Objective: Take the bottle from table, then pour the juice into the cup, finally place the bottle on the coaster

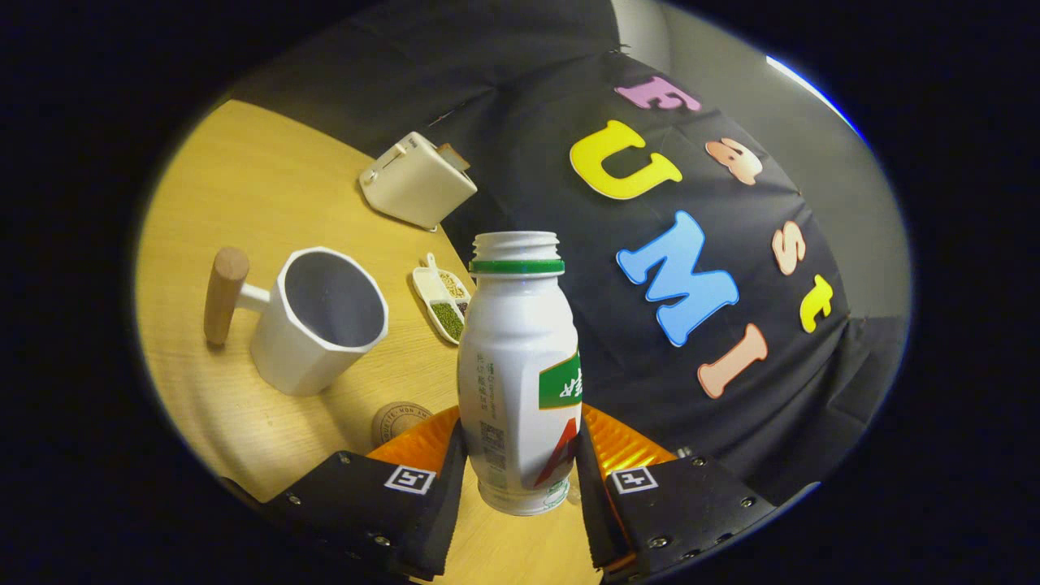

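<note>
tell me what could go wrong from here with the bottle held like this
1. The gripper is shut low on the uncapped white bottle, so it may pivot between the fingers when tipped.
2. The white mug sits off to one side, so a hasty tilt could spill on the wooden table.
3. The cork coaster lies close by the fingers and might get nudged.

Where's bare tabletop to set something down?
Gripper shut on the bottle. Free: broad wood beyond the cup, up to the toaster. Crowded: the strip between cup, coaster and small dish.
</note>
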